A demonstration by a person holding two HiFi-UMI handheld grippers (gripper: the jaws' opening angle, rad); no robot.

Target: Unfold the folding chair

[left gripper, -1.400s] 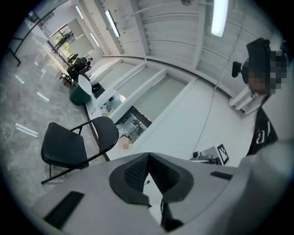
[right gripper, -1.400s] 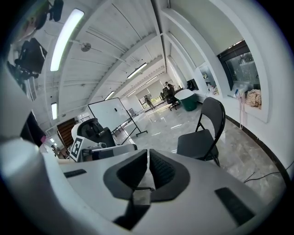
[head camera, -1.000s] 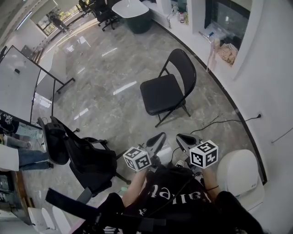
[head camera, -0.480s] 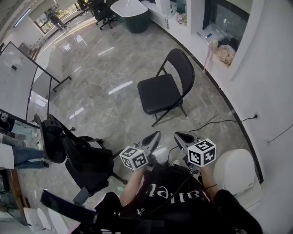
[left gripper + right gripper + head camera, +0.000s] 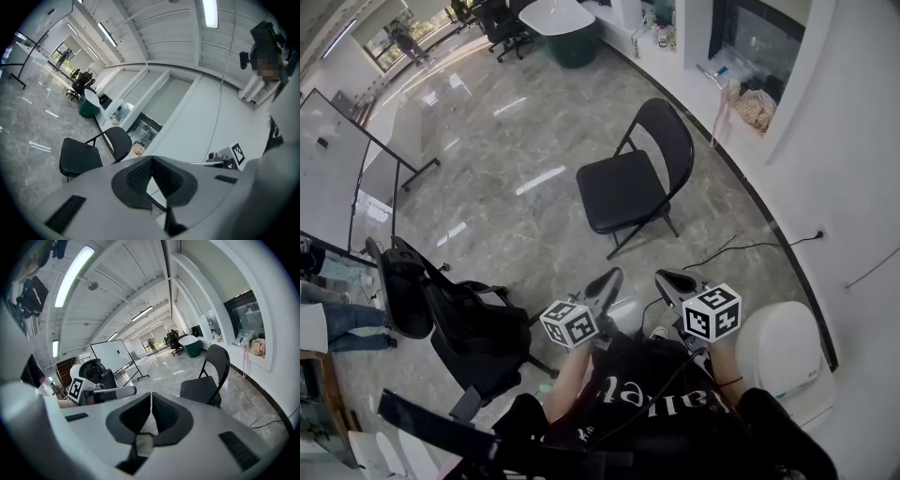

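A black folding chair (image 5: 630, 187) stands unfolded on the marble floor near the curved white wall, seat flat and backrest up. It also shows in the left gripper view (image 5: 89, 152) and in the right gripper view (image 5: 206, 380). My left gripper (image 5: 612, 278) and right gripper (image 5: 664, 277) are held side by side close to the person's body, well short of the chair and apart from it. Both are shut with nothing between their jaws, as seen for the left gripper (image 5: 151, 174) and the right gripper (image 5: 151, 409).
A black office chair (image 5: 459, 314) stands at the left, close to the left gripper. A white round bin (image 5: 786, 361) sits at the right beside the wall. A cable (image 5: 750, 248) lies on the floor behind the chair. A whiteboard on a stand (image 5: 347, 169) is at far left.
The view has shifted slightly, so the chair sits a little higher and more left in the head view. Both grippers stay shut and keep their places near the body.
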